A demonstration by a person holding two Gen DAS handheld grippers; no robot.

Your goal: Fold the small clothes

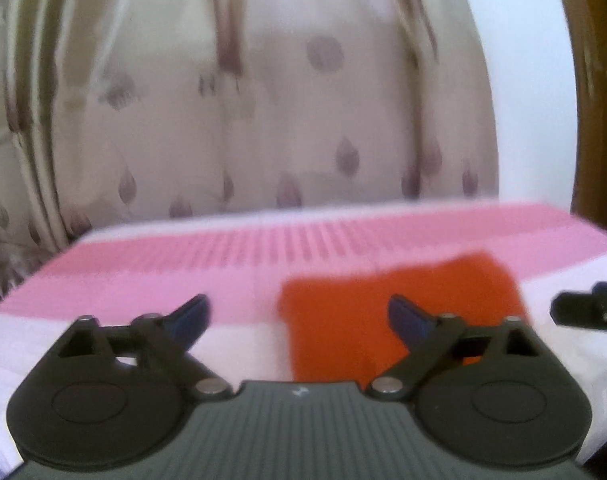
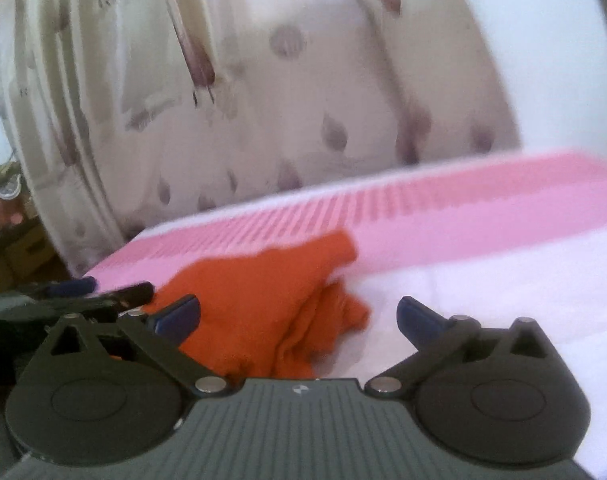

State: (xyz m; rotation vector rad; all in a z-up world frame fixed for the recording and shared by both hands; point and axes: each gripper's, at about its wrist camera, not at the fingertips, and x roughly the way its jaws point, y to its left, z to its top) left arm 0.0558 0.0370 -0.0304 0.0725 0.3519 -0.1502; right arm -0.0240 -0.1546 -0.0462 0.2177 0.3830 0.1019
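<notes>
One orange garment [image 1: 399, 304], soft knit, lying on the pink-and-white cloth [image 1: 143, 280] that covers the tabletop. Flat and roughly rectangular in the left wrist view; bunched and creased into folds along its near edge in the right wrist view [image 2: 271, 304]. Two grippers. Left gripper [image 1: 299, 316]: jaws spread wide, nothing between the blue pads, garment just beyond and mostly behind the right-hand finger. Right gripper [image 2: 299, 318]: jaws likewise spread wide, garment lying ahead of the gap and toward the left-hand finger, not pinched. Black linkages and ribbed grey housings on both, two round black discs each. Cloth striped: pale white near, solid pink farther, then a band of fine pink bars. Behind the tabletop, one cream curtain [image 1: 239, 112] in heavy pleats, printed with dull mauve drops and dots. White wall [image 1: 519, 80] to the right, dark wooden frame [image 1: 595, 92] at the edge. Blurred tip of the other gripper poking in at each view's side.
</notes>
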